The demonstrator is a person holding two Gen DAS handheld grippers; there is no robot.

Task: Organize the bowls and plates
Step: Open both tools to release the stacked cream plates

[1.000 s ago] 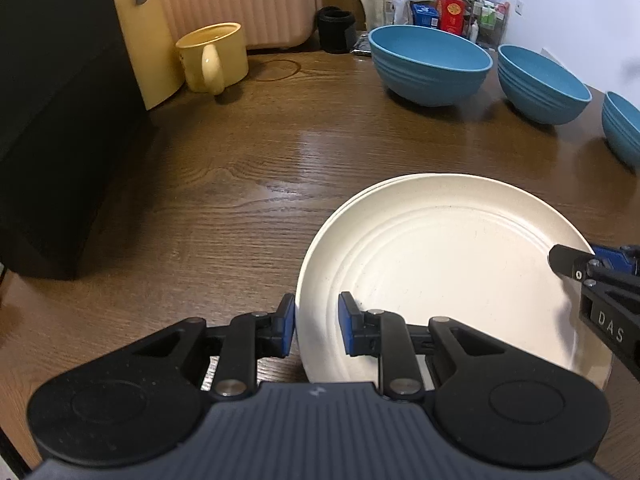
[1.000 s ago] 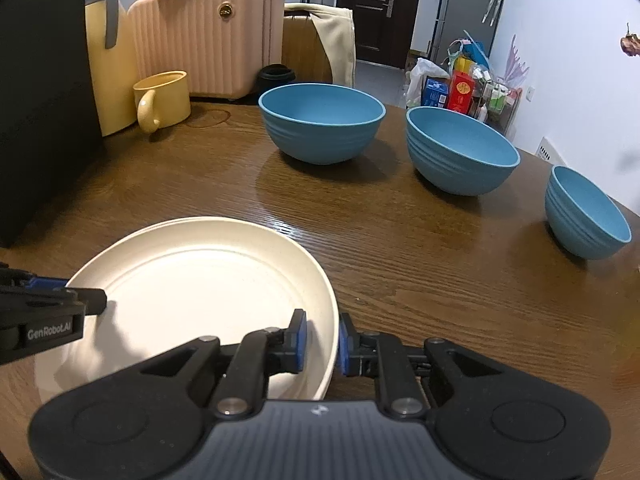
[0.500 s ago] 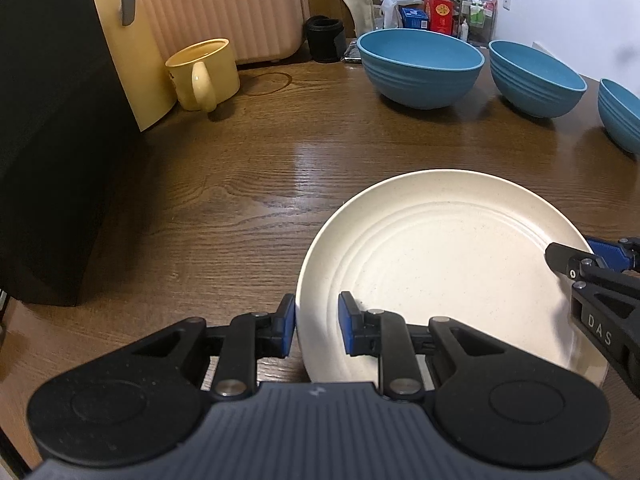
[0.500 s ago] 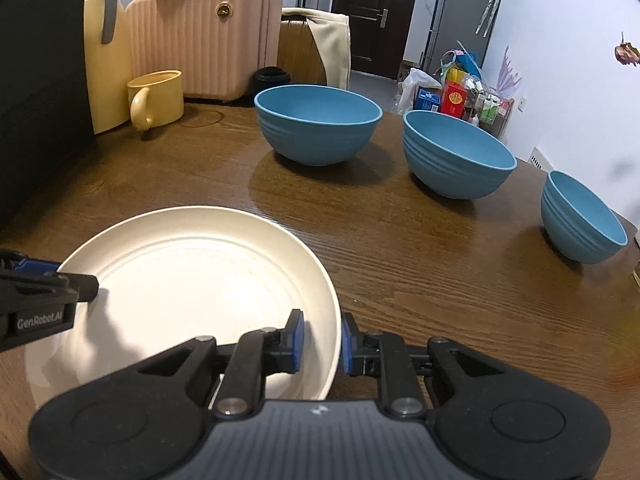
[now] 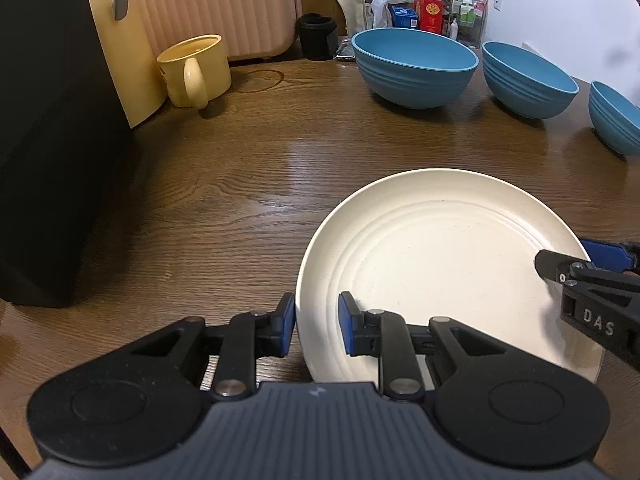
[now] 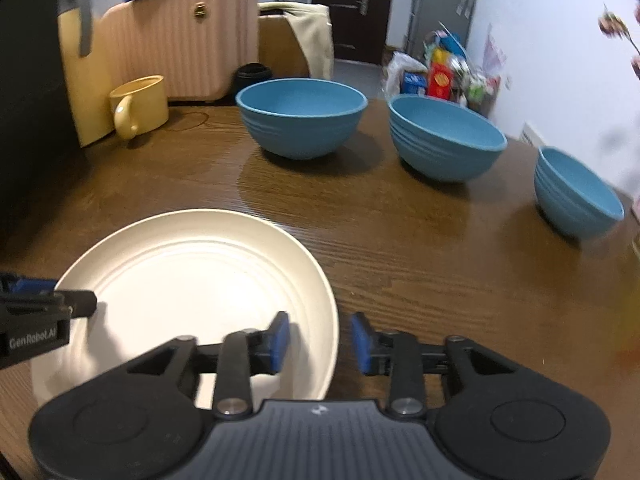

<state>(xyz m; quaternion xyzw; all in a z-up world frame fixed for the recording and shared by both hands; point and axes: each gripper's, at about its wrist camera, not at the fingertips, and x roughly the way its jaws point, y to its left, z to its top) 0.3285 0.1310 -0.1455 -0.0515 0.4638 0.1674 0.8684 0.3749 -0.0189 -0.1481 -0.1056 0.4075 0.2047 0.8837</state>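
Note:
A cream plate (image 5: pixel 444 264) lies on the wooden table (image 5: pixel 240 184), seen also in the right wrist view (image 6: pixel 192 280). My left gripper (image 5: pixel 317 330) straddles its left rim, jaws a little apart, pads near the rim. My right gripper (image 6: pixel 319 344) straddles its right rim with jaws clearly apart, not touching. Three blue bowls stand behind: a large one (image 6: pixel 301 122), a middle one (image 6: pixel 446 136) and a small one (image 6: pixel 576 192).
A yellow mug (image 5: pixel 196 70) stands at the back left beside a yellow jug (image 5: pixel 120 40) and a tall black box (image 5: pixel 52 120). A pink suitcase (image 6: pixel 180 44) stands behind the table. The table's right edge runs past the small bowl.
My right gripper has opened and let go of the plate's right rim. The left jaws have widened slightly. Both views rose and tilted a little; the plate rests flat.

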